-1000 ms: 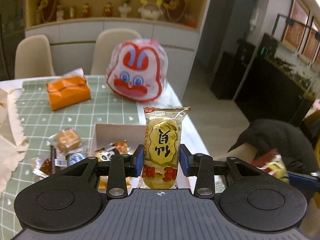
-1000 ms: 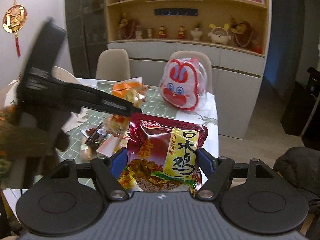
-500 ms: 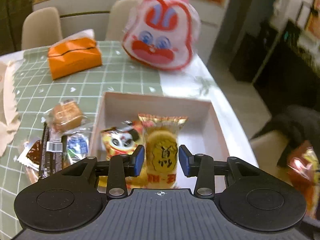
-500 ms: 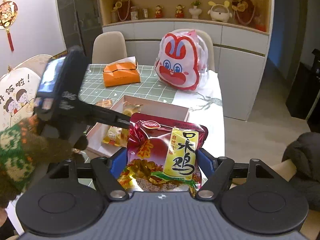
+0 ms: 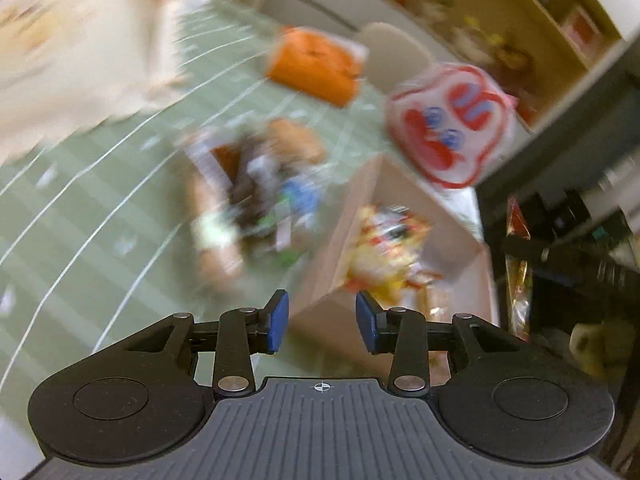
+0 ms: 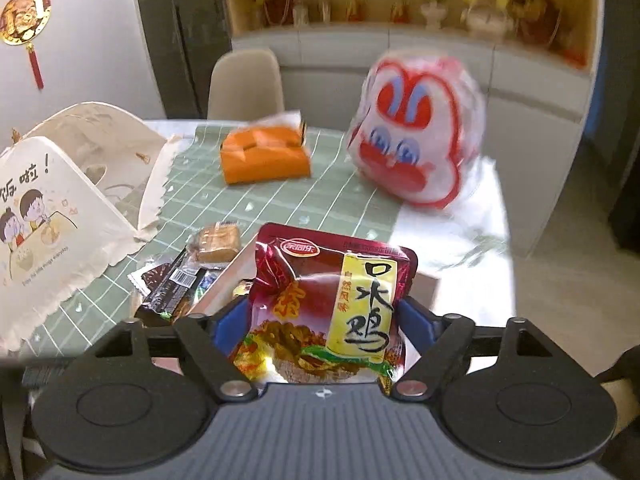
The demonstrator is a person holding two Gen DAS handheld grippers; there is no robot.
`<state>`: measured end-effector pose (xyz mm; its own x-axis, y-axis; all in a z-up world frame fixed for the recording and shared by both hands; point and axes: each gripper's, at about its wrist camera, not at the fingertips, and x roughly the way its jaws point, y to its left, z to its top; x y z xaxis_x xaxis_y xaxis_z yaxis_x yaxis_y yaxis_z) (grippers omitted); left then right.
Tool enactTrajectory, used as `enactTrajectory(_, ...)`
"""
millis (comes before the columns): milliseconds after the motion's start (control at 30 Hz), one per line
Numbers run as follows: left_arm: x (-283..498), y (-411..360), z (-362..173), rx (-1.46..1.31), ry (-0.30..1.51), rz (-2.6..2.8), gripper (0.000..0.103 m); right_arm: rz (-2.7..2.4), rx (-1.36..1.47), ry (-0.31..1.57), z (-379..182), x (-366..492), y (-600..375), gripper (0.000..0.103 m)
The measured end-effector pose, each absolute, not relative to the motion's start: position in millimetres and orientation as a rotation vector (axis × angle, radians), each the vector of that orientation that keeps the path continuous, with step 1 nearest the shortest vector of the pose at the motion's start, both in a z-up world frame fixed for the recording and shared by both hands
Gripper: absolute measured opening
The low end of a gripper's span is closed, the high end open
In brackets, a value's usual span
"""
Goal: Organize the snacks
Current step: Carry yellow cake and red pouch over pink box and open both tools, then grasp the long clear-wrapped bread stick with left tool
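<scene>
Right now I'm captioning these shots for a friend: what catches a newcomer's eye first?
The dark red snack packet with bold black characters fills the foreground between the right gripper fingers, whose jaws are opening. Behind it, a red-and-white rabbit-face bag stands on the table's far right, an orange box beside it.

Both views are warmly and evenly lit indoors. The left wrist view is heavily motion-smeared: the green tablecloth (image 5: 100,184) and everything on it streak, though the camera's own mount stays sharp. In the right wrist view, glare whitens the bare tabletop right of the tablecloth (image 6: 280,200), and fisheye bending curves the edges.
</scene>
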<state>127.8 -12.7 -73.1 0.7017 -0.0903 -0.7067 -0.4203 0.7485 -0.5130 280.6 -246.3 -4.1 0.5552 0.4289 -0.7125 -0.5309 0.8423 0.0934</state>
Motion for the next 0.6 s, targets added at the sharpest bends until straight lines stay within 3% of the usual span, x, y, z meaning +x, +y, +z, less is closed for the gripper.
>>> enactTrajectory(100, 105, 1, -90, -0.789, 0.805, 0.260, 0.041, 0.593, -0.077, 0.897, -11, 300, -243, 0.081)
enactTrajectory(300, 97, 18, -107, -0.800, 0.826, 0.321, 0.041, 0.550, -0.120, 0.887, -10, 293, -234, 0.081)
enactTrajectory(600, 176, 38, -89, -0.577, 0.828, 0.369, 0.041, 0.624, -0.268, 0.896, -29, 263, -213, 0.081)
